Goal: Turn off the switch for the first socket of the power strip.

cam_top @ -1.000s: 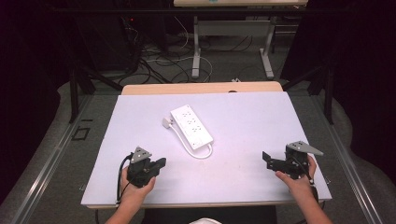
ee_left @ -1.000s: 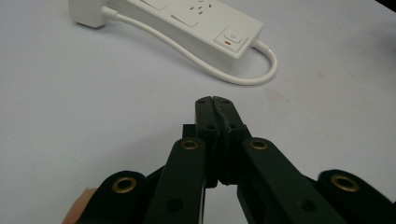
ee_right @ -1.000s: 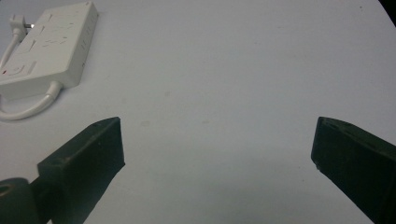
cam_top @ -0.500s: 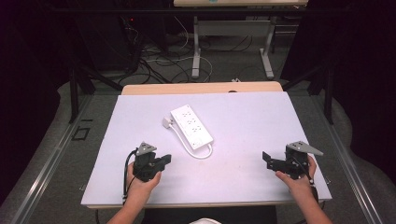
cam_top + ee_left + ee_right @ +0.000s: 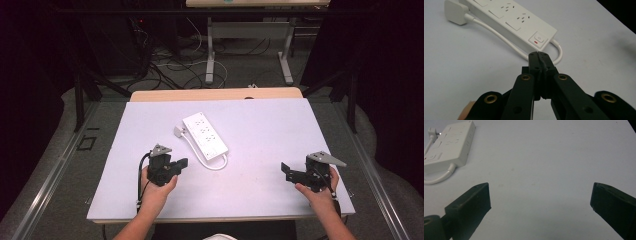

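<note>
We see a white power strip [image 5: 205, 135] lying mid-table [image 5: 270, 130], its cord [image 5: 200, 156] looped at the near end. Our left claw [image 5: 181, 163] sits just near-left of it, jaws pressed together on nothing. Our right claw [image 5: 286, 170] rests near the right edge, jaws spread wide, empty.

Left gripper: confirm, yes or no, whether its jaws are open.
No, the left gripper has its jaws pressed together, just short of the power strip.

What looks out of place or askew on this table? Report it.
Nothing is damaged or spilled. The white power strip lies diagonally on the table, its cord looped beside it and its plug unplugged.
</note>
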`<state>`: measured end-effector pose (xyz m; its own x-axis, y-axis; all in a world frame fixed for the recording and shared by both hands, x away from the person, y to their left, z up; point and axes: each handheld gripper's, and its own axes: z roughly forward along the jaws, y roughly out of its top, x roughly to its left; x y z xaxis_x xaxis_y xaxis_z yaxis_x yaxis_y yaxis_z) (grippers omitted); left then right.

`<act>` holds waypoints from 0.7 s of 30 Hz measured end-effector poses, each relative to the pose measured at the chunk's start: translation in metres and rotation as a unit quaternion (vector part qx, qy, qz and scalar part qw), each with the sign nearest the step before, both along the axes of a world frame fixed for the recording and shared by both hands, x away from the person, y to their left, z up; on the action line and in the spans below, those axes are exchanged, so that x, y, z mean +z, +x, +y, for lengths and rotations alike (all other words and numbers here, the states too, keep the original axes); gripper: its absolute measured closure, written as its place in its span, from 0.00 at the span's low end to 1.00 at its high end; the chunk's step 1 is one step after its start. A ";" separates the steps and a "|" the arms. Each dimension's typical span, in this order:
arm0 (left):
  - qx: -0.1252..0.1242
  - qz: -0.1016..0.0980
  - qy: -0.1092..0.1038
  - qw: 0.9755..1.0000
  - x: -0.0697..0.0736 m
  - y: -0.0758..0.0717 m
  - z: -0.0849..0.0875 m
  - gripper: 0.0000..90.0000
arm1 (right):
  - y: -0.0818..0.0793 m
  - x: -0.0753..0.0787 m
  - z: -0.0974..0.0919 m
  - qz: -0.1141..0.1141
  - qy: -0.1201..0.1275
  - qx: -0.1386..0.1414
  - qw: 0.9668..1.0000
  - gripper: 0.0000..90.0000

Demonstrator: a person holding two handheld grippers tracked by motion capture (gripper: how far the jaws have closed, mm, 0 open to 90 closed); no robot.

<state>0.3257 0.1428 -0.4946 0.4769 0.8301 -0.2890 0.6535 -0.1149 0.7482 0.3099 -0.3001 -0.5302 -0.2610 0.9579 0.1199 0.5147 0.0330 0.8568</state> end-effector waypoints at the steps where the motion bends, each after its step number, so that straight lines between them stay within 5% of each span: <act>1: 0.000 0.000 0.000 1.000 0.000 0.000 0.000 1.00 | 0.000 0.000 0.000 0.000 0.000 0.000 1.000 0.02; 21: -0.002 -0.007 0.014 1.000 0.026 0.034 -0.024 1.00 | 0.000 -0.001 0.000 0.000 0.007 -0.002 1.000 0.03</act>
